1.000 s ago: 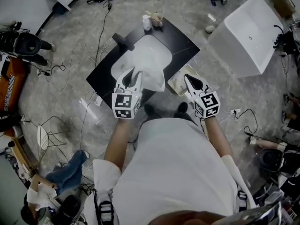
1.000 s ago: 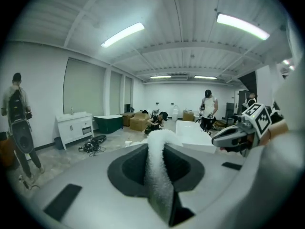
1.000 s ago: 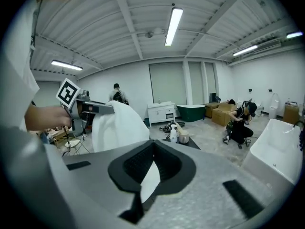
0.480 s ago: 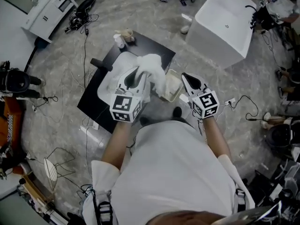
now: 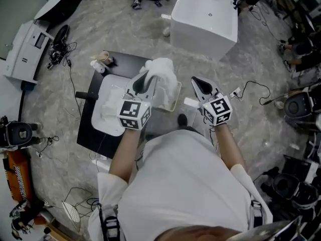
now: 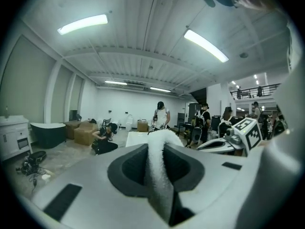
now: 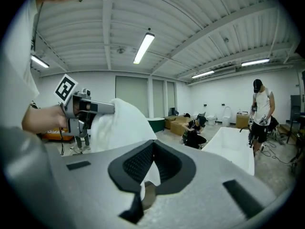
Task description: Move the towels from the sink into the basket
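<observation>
Towel (image 5: 163, 73) seemingly hangs clamped in left hand-held gripper (image 5: 147, 79).

No legible txt, brand or no. in any view. Only signs are b/w square code markers, patterns and not letters. One is on the left cube (image 5: 134, 115), behind the left gripper (image 5: 146, 78) jaws. One is on the right cube (image 5: 217, 109), behind the right gripper (image 5: 196, 81) jaws. Left cube also shows up-left of the jaws in right gripper view; right cube shows right of the jaws in left gripper view. Dark labels on white cabinet (image 5: 27, 54), far left of both jaws, too small to read.
</observation>
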